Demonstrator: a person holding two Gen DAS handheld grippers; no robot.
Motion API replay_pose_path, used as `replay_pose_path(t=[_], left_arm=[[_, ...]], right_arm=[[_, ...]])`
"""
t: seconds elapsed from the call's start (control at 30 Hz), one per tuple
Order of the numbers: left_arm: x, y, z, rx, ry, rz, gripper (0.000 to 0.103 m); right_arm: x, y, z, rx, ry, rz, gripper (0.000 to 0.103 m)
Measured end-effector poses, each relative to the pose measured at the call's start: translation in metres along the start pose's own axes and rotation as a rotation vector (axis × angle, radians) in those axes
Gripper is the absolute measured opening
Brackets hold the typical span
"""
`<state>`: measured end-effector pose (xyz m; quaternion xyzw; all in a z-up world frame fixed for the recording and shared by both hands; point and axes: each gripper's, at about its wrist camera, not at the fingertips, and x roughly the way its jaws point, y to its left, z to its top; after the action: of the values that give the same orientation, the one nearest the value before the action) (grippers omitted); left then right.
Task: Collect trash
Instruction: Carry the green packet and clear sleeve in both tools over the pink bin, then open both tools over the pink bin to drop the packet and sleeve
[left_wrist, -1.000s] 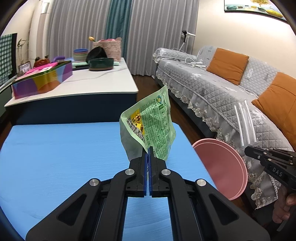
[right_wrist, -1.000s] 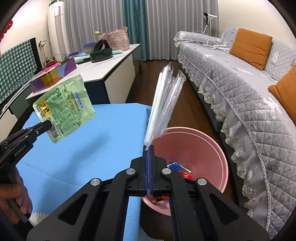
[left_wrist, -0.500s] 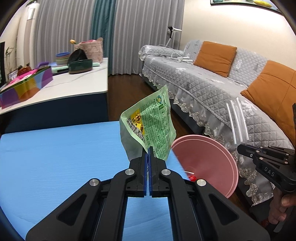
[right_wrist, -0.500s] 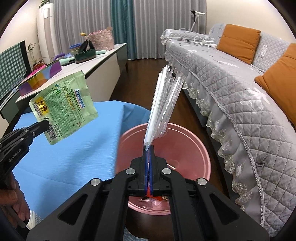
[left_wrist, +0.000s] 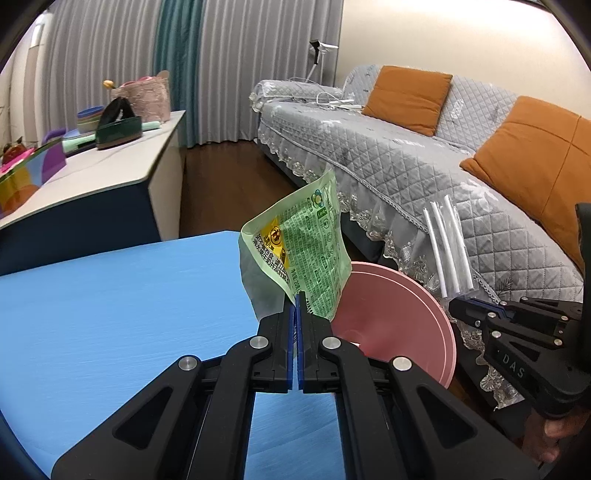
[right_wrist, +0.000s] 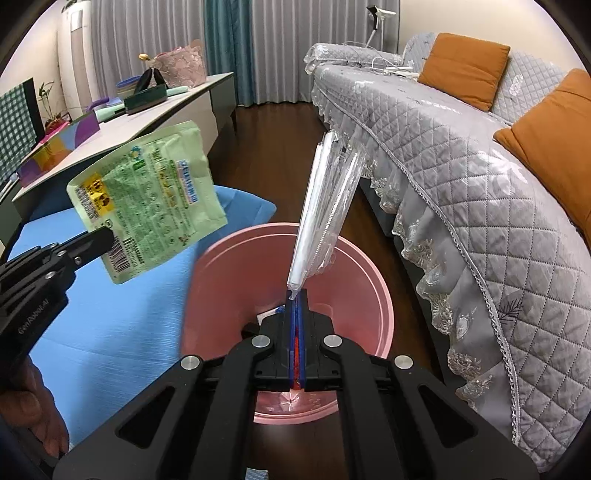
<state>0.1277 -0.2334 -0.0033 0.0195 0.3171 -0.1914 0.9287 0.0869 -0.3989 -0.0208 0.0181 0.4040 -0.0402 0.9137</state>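
Compared with a second earlier, you had carried both claws toward the pink bin (right_wrist: 288, 306): in the right wrist view it had filled far more of the picture, and in the left wrist view it had slid in from the edge toward the middle. Your left claw (left_wrist: 298, 295) was pressed together on the lower edge of the green packet (left_wrist: 299, 247), which stood up from it over the corner of the blue worktop (left_wrist: 110, 314) just beside the bin's rim. Your right claw (right_wrist: 297, 293) was pinching the bottom tip of the clear sleeve of white straws (right_wrist: 325, 210), held upright over the bin's mouth. Only the right wrist view looked down into the bin, where some scraps lay at the bottom, and it showed the packet's barcode side. Only the left wrist view showed the sleeve's straws side by side against the grey sofa (left_wrist: 406, 166) behind the bin.
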Motion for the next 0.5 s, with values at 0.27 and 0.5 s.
replay_pose_path(t=[0.27, 0.5], left_arm=[[0.03, -0.014, 0.001, 0.017, 0.037, -0.023, 0.001], [0.04, -0.012, 0.0, -0.004, 0.075, -0.093, 0.009]], right_arm=[[0.014, -0.01, -0.003, 0.005, 0.034, -0.012, 0.003], [0.02, -0.022, -0.004, 0.041, 0.057, -0.054, 0.037]])
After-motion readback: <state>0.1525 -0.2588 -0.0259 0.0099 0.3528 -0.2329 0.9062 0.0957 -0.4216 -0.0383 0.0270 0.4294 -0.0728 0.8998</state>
